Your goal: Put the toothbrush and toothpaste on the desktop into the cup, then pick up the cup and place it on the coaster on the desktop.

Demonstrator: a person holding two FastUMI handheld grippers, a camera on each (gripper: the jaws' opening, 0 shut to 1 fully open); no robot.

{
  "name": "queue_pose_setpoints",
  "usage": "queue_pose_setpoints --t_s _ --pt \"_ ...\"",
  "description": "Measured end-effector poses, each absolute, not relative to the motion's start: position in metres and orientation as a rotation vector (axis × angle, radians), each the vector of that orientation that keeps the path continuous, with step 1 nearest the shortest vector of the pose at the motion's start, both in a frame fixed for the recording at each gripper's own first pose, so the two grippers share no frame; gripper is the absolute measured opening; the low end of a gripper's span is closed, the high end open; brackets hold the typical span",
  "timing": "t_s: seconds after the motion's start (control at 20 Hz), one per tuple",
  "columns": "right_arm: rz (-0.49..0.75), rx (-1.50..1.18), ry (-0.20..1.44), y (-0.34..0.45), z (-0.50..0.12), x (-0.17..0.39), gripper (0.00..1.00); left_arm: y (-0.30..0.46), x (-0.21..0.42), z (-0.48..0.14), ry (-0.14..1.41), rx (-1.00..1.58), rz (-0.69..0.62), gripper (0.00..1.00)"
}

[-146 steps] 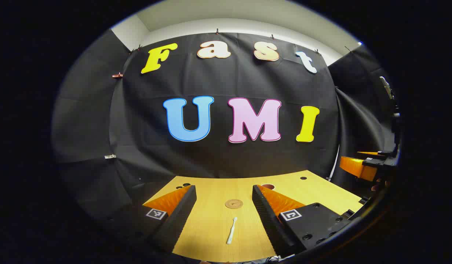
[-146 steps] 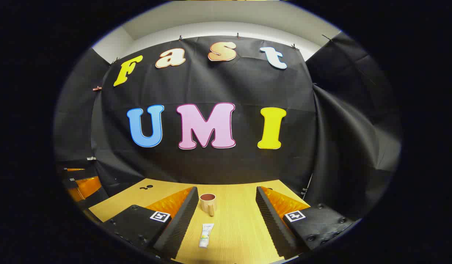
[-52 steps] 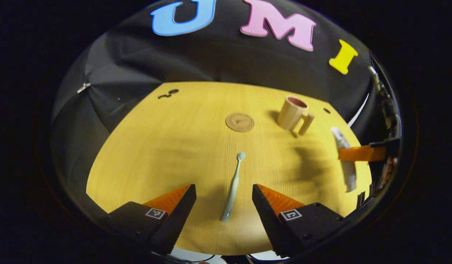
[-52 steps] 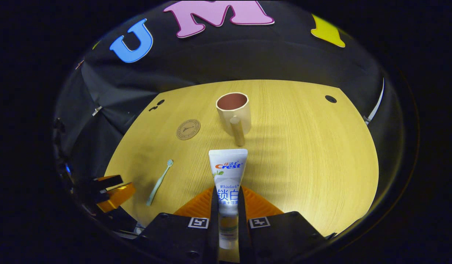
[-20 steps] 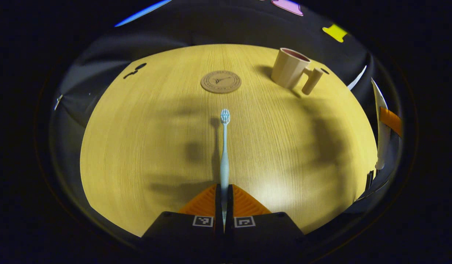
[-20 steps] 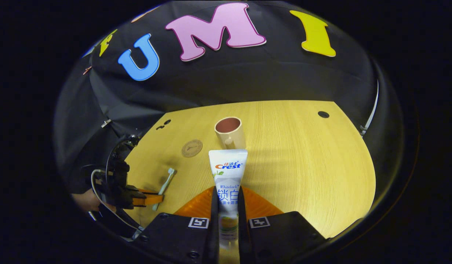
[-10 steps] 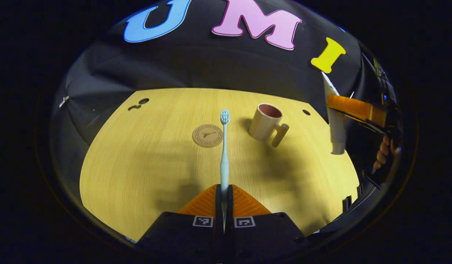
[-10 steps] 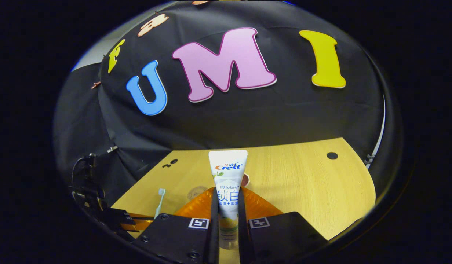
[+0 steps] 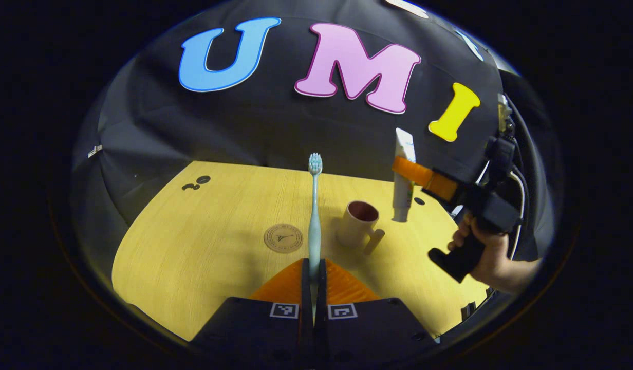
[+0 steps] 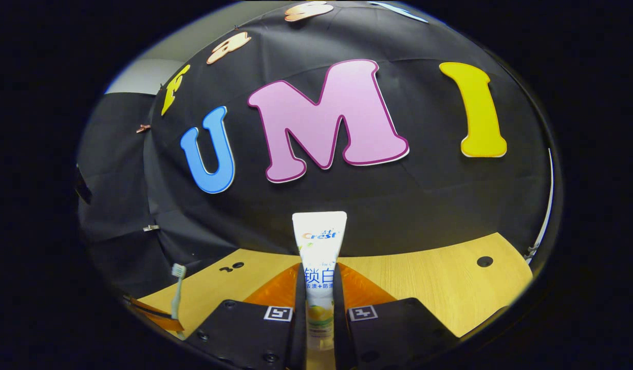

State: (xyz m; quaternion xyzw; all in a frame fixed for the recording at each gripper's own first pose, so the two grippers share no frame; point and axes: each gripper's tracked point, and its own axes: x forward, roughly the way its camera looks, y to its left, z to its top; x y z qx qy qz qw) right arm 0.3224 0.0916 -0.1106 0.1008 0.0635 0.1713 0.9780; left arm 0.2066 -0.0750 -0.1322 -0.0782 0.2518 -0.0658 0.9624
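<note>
Toothbrush (image 9: 314, 205) first: in the left gripper view it stands up from the left tongs (image 9: 314, 277), whose two fingers are clamped together on the lower handle, with the bristled head at the top against the booth's dark wall. It is lifted off the worktop (image 9: 193, 246). On the wood below and just left of the brush lies the round brown coaster (image 9: 283, 238), flat and bare. To the right of the brush stands the beige cup (image 9: 358, 224), upright, its mouth open and its stubby handle pointing toward the camera side and to the right. The cup and coaster are near each other but apart. Farther right, above and behind the cup, the toothpaste tube (image 9: 403, 177) hangs upright in the air, cap end down, pinched across its middle by the right tongs (image 9: 406, 172). A hand (image 9: 488, 254) grips the handle of that tool at the right edge.

In the right gripper view, the toothbrush (image 10: 177, 288) shows at the lower left, upright, head up. In the middle, the toothpaste tube (image 10: 319, 267) rises from between the fingers of the right tongs (image 10: 319, 303), which are closed on its lower body, crimped end up. The worktop (image 10: 440, 288) stretches behind and to the right, with a small dark hole (image 10: 484, 261) near its far right corner.
</note>
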Motion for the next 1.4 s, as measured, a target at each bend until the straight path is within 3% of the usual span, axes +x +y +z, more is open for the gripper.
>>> queue_pose_setpoints --t_s 0.1,0.15,0.4,0.65,0.95,1.0,1.05,1.1,1.15,1.2,1.3,1.4 --pt "0.330 0.223 0.089 0.094 -0.113 0.343 0.24 -0.078 0.207 -0.126 0.481 -0.159 -0.137 0.11" --pt "0.321 0.217 0.072 0.093 -0.116 0.354 0.24 -0.080 0.207 -0.124 0.469 -0.165 -0.141 0.06" --pt "0.302 0.200 0.073 0.097 -0.149 0.380 0.24 -0.082 0.210 -0.132 0.435 -0.100 -0.136 0.06" --pt "0.315 0.154 0.064 0.103 -0.164 0.382 0.25 -0.094 0.212 -0.134 0.425 -0.136 -0.146 0.06" --pt "0.292 0.180 0.166 0.095 -0.210 0.374 0.29 -0.110 0.215 -0.132 0.410 -0.163 -0.168 0.06" --pt "0.291 0.185 0.186 0.094 -0.218 0.372 0.26 -0.112 0.215 -0.132 0.409 -0.163 -0.172 0.06" --pt "0.298 0.197 0.216 0.095 -0.227 0.369 0.43 -0.114 0.215 -0.132 0.409 -0.164 -0.177 0.06" --pt "0.297 0.202 0.224 0.093 -0.228 0.365 0.41 -0.116 0.216 -0.132 0.410 -0.165 -0.180 0.06" --pt "0.294 0.199 0.220 0.090 -0.227 0.364 0.63 -0.118 0.217 -0.130 0.407 -0.166 -0.185 0.06" --pt "0.285 0.189 0.214 0.085 -0.224 0.364 0.76 -0.121 0.220 -0.128 0.400 -0.170 -0.190 0.06" --pt "0.277 0.187 0.195 0.072 -0.210 0.361 0.81 -0.129 0.229 -0.120 0.374 -0.180 -0.208 0.06" --pt "0.252 0.185 0.189 0.054 -0.198 0.354 0.95 -0.139 0.248 -0.110 0.337 -0.189 -0.233 0.06"
